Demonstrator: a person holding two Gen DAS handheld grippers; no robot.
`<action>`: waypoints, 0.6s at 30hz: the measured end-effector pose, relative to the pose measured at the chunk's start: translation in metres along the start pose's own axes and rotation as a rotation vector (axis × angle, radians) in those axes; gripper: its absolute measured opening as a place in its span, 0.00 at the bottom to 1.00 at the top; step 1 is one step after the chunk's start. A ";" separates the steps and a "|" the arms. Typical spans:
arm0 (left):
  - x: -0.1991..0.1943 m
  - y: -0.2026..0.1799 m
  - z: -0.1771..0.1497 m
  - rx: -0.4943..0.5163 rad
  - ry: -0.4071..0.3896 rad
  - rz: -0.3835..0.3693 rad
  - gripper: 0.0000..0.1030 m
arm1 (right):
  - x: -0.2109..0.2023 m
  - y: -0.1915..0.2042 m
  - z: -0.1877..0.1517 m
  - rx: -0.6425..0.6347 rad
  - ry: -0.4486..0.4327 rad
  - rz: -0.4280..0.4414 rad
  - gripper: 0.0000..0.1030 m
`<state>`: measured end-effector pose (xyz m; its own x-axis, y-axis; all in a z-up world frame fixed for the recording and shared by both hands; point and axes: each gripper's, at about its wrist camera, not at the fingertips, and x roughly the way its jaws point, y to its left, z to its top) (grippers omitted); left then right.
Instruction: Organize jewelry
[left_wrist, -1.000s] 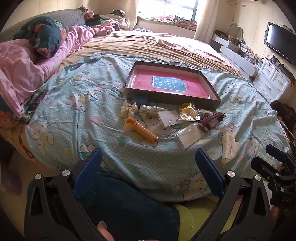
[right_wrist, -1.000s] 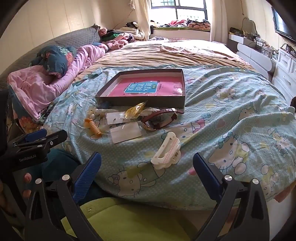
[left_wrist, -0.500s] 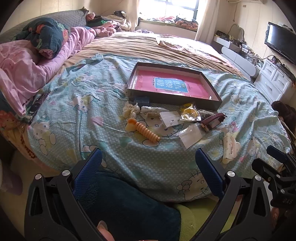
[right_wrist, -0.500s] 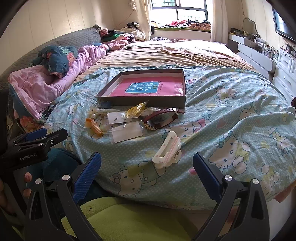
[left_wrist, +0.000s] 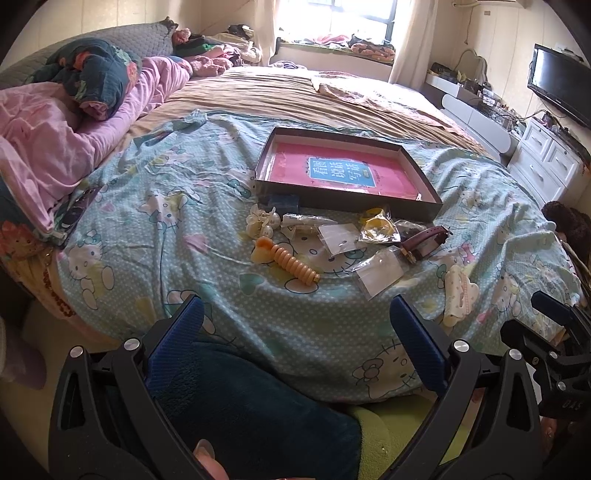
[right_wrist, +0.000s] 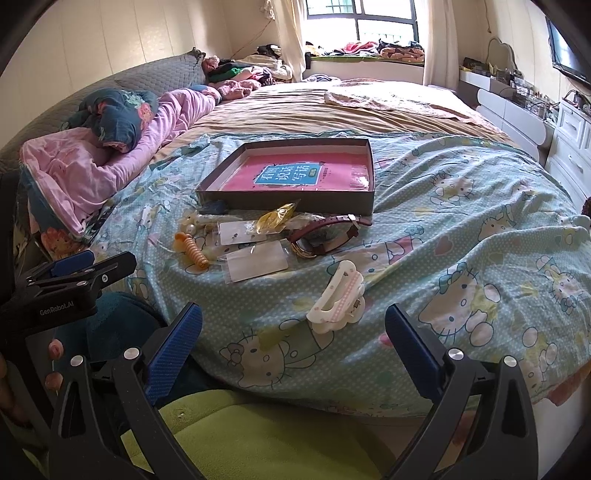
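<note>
jewelry (left_wrist: 295, 264) waiting, nothing sorted yet
we've edged nearer the bed over the last second; left gripper (left_wrist: 295, 341) and right gripper (right_wrist: 293, 339) both gape empty, box (left_wrist: 430, 212) unfilled.

I'm working in a lived-in home bedroom: a big bed (left_wrist: 295, 110) fills nearly my whole view, spread with a cartoon-cat sheet (left_wrist: 155, 206), with a rumpled pink quilt (left_wrist: 55, 136) and pillows (right_wrist: 162, 74) along its left side. Beyond the bed's far end a curtained window (right_wrist: 360, 20) has clothes heaped on its sill, and to the bed's right stand white drawers (left_wrist: 546, 162) under a wall TV (left_wrist: 559, 86).
</note>
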<state>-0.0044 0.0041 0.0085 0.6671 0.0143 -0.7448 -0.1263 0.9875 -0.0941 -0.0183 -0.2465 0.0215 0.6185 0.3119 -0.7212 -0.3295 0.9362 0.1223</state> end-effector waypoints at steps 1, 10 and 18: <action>0.000 0.001 0.000 0.000 0.000 -0.001 0.92 | -0.001 0.001 0.000 -0.001 0.000 0.000 0.96; 0.000 0.000 0.000 0.001 -0.002 0.002 0.92 | 0.000 0.002 -0.001 -0.001 0.000 0.001 0.96; -0.002 0.001 0.001 0.002 -0.001 0.000 0.92 | -0.001 0.003 -0.002 -0.001 0.002 0.002 0.96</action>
<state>-0.0051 0.0052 0.0102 0.6680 0.0143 -0.7441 -0.1247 0.9878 -0.0931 -0.0215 -0.2447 0.0215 0.6165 0.3133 -0.7224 -0.3314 0.9355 0.1229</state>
